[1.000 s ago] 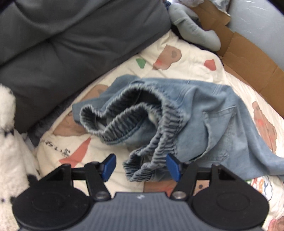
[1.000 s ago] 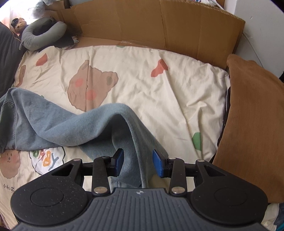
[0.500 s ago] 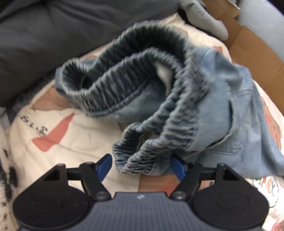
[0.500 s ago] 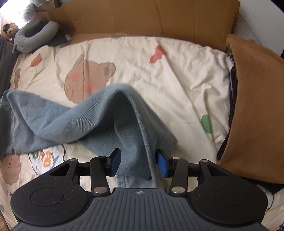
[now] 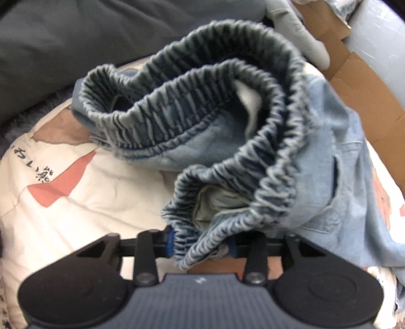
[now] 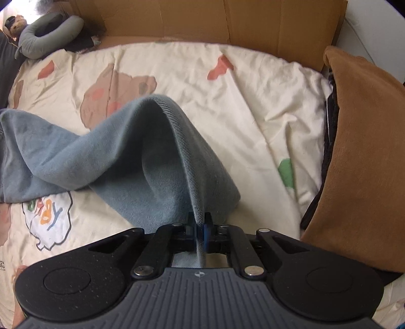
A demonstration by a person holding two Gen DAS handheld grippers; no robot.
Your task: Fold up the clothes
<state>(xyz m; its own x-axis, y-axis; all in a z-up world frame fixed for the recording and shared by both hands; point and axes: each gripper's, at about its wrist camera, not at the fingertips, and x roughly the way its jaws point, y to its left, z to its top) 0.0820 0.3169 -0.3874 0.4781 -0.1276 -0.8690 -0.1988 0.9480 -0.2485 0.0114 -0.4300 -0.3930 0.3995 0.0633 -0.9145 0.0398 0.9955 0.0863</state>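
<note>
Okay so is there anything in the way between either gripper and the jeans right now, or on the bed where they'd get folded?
Nothing visible. The right gripper is shut on the pant leg, and the elastic waistband sits between the left gripper's fingers. The printed bedsheet beyond the leg lies bare up to the brown cushion.

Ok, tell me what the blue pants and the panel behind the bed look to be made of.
Pants: apparently washed denim, soft and matte; the faded blue weave, stitched pocket and gathered elastic waistband suggest it.
Panel: corrugated cardboard by the look of it, plain brown and matte, with fold creases and raw cut edges.
</note>
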